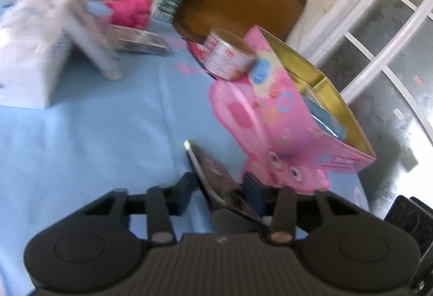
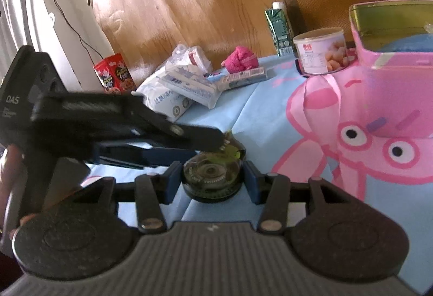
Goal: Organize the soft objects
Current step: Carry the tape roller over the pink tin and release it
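Matte black left gripper (image 1: 219, 194): ribbed grey-black housing, two round embossed discs at the sides, black linkage bars pinned with silver rivets, dark blue fingers (image 1: 253, 189). Same build on the right gripper (image 2: 212, 182), blue pads (image 2: 173, 182) included. Beside that right gripper, white "DAS" lettering on a black body, and bare skin of a hand (image 2: 12, 187).
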Demonstrator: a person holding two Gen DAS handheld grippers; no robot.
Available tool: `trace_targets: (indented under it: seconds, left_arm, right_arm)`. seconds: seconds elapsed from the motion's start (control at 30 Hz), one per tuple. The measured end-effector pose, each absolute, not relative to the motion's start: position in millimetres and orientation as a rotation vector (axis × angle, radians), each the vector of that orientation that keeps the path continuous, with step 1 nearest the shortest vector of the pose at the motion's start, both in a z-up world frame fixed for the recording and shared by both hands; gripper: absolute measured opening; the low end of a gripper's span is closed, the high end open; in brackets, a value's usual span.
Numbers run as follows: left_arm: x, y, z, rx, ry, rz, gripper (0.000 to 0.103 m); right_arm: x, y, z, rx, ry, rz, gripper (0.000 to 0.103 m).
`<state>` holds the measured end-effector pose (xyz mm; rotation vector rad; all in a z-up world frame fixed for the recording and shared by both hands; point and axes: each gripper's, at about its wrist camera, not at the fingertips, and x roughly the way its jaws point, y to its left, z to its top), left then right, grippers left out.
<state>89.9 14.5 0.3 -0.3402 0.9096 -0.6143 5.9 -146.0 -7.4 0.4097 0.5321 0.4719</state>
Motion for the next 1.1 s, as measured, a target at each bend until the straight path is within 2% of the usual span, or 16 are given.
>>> trace_targets:
  seconds: [0.4,0.77,0.83,0.9,0.97,1.0,1.1]
  left_arm:
    - [111.3,-107.5,82.8,-0.206,0.704,-0.773,0.038]
    - [142.5,-202.5,66.5,-0.196,0.735,-0.818,0.039]
    - [141.8,-206.8,65.4,-0.189,0.737,-0.816,0.042]
    - [137.8,-202.9,64.1,-0.183,0.729,-0.821,0.05]
    - [132.6,-193.8,65.9,-0.17,0.701,-0.812,0.056]
    - [130.0,-188.1,67.3,-0.164,0.689,-0.804,0.057]
    - [122.5,-162.4,71.9,-0.181,0.653,-0.799,0.059]
  right_arm:
    - [-1.4,-215.4,39.5,0.3,0.266,0.252,0.052]
    - [32.0,-293.3,33.0,0.249,0.268,-0.003,0.052]
    - [39.7,-304.2,28.6,0.248,0.29,-0.051,0.052]
    - [45.5,-313.2,23.0,0.239,0.313,-0.116,0.055]
    - [49.4,-321.3,17.7,0.25,0.339,-0.183,0.064]
    - [48.7,-326.3,15.4,0.275,0.339,-0.207,0.067]
    - [42.6,-332.1,13.5,0.325,0.32,-0.234,0.068]
